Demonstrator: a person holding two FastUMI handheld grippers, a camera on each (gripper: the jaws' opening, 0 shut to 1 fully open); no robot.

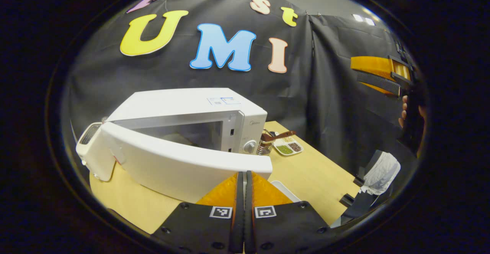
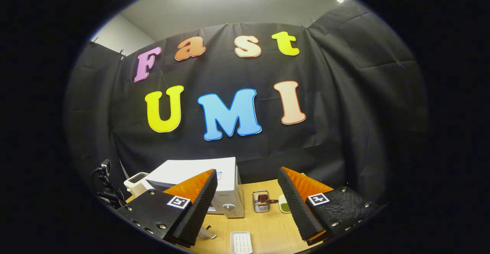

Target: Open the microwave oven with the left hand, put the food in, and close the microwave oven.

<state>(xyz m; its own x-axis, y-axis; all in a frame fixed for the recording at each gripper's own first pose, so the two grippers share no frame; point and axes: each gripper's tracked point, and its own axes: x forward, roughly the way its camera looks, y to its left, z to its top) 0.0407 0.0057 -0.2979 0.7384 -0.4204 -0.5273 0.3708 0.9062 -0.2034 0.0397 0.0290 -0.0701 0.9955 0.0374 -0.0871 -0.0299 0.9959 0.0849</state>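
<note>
The white microwave (image 1: 191,108) stands on the wooden table (image 1: 317,173) with its door (image 1: 180,162) swung partly open toward me. My left gripper (image 1: 243,175) is shut, nothing between its fingers, with its tips right at the door's free edge. A hand (image 1: 402,112) holds my right gripper (image 1: 356,70) high up at the far right. In the right gripper view that gripper (image 2: 247,171) is wide open and empty above the table (image 2: 268,227), with the microwave (image 2: 226,192) beyond its left finger. A small white ribbed tray (image 2: 241,241) lies on the table below it.
Right of the microwave stand a wire holder (image 1: 264,146) and a divided dish of green and brown grains (image 1: 289,147). A white toaster-like box (image 1: 88,139) sits left of the microwave. A chair with a white cloth (image 1: 379,173) stands past the table's right edge.
</note>
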